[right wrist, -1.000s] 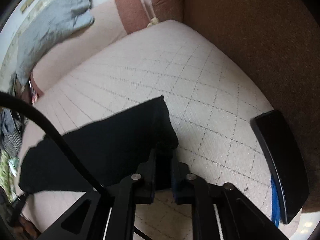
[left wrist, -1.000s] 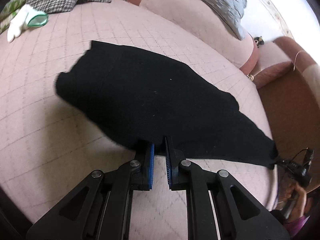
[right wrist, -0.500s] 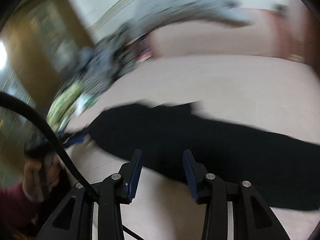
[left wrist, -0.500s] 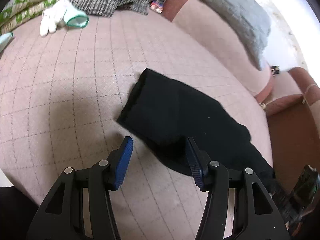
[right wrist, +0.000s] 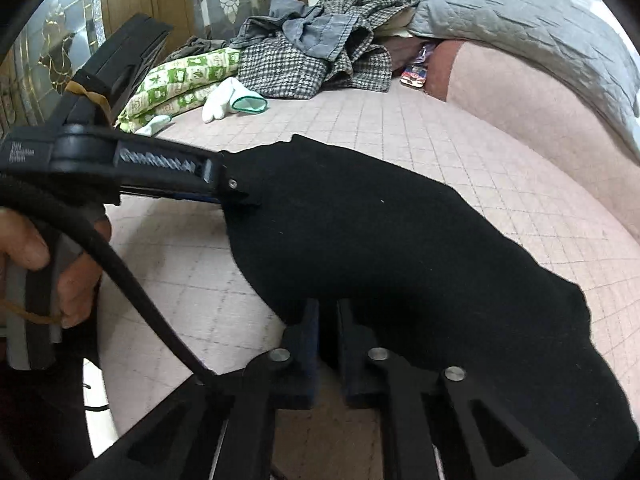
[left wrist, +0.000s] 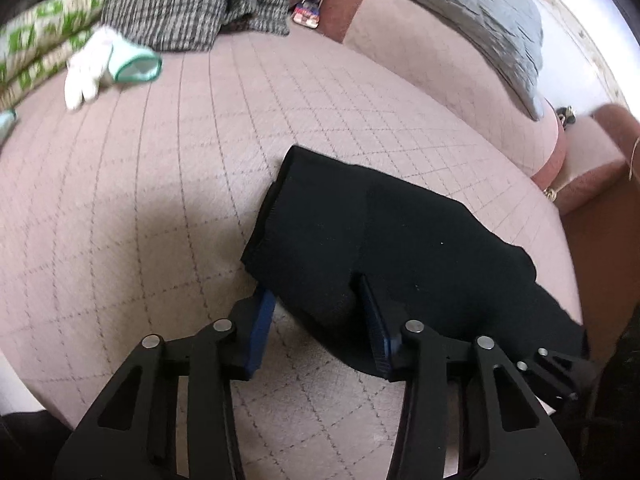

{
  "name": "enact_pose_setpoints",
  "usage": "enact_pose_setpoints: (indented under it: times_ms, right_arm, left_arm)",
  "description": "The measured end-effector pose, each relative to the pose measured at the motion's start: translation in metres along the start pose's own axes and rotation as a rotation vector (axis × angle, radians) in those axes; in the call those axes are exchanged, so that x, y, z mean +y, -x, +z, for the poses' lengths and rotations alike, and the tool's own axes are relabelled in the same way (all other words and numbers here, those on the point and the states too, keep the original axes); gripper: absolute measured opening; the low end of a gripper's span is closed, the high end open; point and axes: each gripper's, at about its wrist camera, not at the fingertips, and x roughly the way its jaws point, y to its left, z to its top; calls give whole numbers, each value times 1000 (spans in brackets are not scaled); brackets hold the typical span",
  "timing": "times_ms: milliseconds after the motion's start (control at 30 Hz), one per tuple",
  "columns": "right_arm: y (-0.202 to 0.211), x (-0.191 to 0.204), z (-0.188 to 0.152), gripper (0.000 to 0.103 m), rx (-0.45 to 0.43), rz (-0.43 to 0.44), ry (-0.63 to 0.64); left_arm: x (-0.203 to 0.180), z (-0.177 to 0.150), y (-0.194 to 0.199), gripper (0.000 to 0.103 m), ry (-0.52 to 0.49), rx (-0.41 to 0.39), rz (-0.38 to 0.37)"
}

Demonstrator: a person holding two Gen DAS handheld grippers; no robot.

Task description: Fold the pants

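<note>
Left wrist view: black pants (left wrist: 400,248) are lying on the pink quilted couch seat (left wrist: 160,200), already doubled into a long band running from mid-seat off toward the right edge. The left gripper (left wrist: 316,320) is straddling the near corner of the folded end, blue pads (left wrist: 262,320) either side of a bunched lump of cloth. Jaws have just been closing, with fabric between them, but they are only partway in. I can't say the pads are actually biting yet; the left one looks clear of the cloth.

Right wrist view: the right gripper (right wrist: 328,332) is pinched nearly shut on the near edge of the pants (right wrist: 400,240) further along the band, with cloth between the jaws. It has just been closing too. The left tool is showing here from the side at the folded end, with a hand (right wrist: 52,264) on its grip.

My read on the step: this is the re-grip for the next fold, both tools taking the near edge and nothing lifted yet.

The next move calls for:
- finishing the left clamp so it takes all layers, not just the top one
- both grips holding before any lift, or the stack will be shearing apart
- carrying one end over the other and keeping edges lined up

The clutter at the back is well apart from the work area: a checked garment (right wrist: 288,68), a white glove (right wrist: 228,100) and a grey cushion (right wrist: 532,28).
</note>
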Motion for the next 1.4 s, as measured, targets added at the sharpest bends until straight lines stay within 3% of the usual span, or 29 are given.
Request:
enact_pose_setpoints:
  times_ms: [100,200,433,533,600,767,900,1400]
  right_arm:
    - [5,10,1,3,-12,53,-19]
    - [-11,21,-8,3,30,9,9]
    - [10,15,-6,4,-27,47,-87]
    - [19,7,-8,8,-40,45,-139]
    - [21,0,-13,17,-29,33,-184]
    - [29,-12,-24,22,-23,28,-255]
    - [39,-17,-31,34,-45,8,-289]
    - [57,-22,-36,37,-83,-57,-325]
  left_arm:
    - [-2,-2,-3,42,-12,-1,23]
    - [-1,-3,-3,42,-19,-4,33]
    - [-9,-5,1,42,-38,-29,56]
    - [-11,-8,4,42,-42,-37,65]
    - [-12,-10,7,42,-47,-44,72]
    - [-18,-13,20,42,-71,-79,106]
    - [-22,-15,28,42,-93,-106,134]
    - [-34,-23,44,42,-142,-135,150]
